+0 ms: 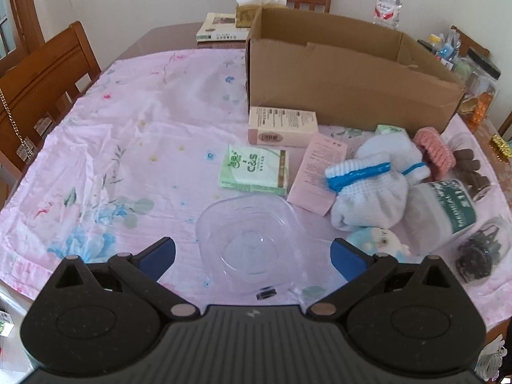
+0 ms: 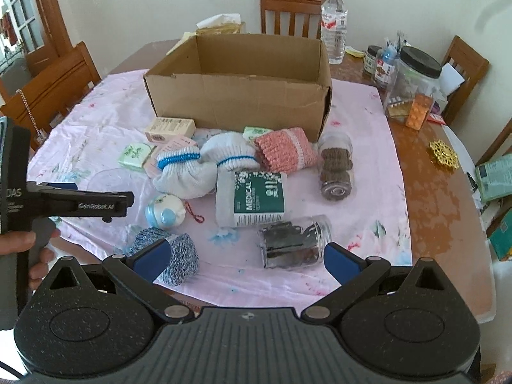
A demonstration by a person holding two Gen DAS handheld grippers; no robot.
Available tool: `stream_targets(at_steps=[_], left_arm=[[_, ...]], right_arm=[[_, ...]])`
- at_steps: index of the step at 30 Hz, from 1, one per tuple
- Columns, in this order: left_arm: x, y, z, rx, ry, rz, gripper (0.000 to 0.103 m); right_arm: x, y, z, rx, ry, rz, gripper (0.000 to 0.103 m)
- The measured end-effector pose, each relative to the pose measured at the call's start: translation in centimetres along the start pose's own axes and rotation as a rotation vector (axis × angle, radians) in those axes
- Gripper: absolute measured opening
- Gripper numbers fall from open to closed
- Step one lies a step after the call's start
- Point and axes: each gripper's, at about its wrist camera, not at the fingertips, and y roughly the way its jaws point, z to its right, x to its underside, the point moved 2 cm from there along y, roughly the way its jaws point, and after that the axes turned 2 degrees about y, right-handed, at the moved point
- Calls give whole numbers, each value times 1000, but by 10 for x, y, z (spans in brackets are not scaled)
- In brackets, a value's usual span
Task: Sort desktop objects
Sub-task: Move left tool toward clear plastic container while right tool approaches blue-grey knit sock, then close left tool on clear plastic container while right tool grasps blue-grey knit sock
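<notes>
Nearest the lens: left gripper (image 1: 252,257), jaws spread wide and holding nothing, poised over a clear plastic dish (image 1: 251,240). Right gripper (image 2: 244,260), likewise wide and empty, faces a dark-filled jar (image 2: 294,240) lying on its side. Behind: open cardboard box (image 2: 236,96), apparently empty; then medical bottle (image 2: 251,200), white socks (image 2: 198,169), tissue pack (image 1: 254,172). Risk: the thin dish may flex and slip out; the toppled jar may roll away.
</notes>
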Motion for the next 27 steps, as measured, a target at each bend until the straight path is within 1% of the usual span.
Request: stream_targets(at_steps=[8, 11, 19, 23, 27], left_arm=[[2, 18, -7, -8, 30, -17, 102], [3, 17, -15, 7, 42, -23, 102], [5, 14, -43, -3, 84, -17, 102], [3, 16, -52, 30, 84, -14, 102], [2, 20, -52, 70, 90, -9, 102]], right_arm=[[4, 9, -10, 26, 16, -28, 103], [5, 15, -16, 29, 15, -42, 103], [11, 31, -37, 14, 7, -74, 103], [16, 40, -48, 7, 18, -94, 103], [22, 51, -58, -3, 34, -109, 103]])
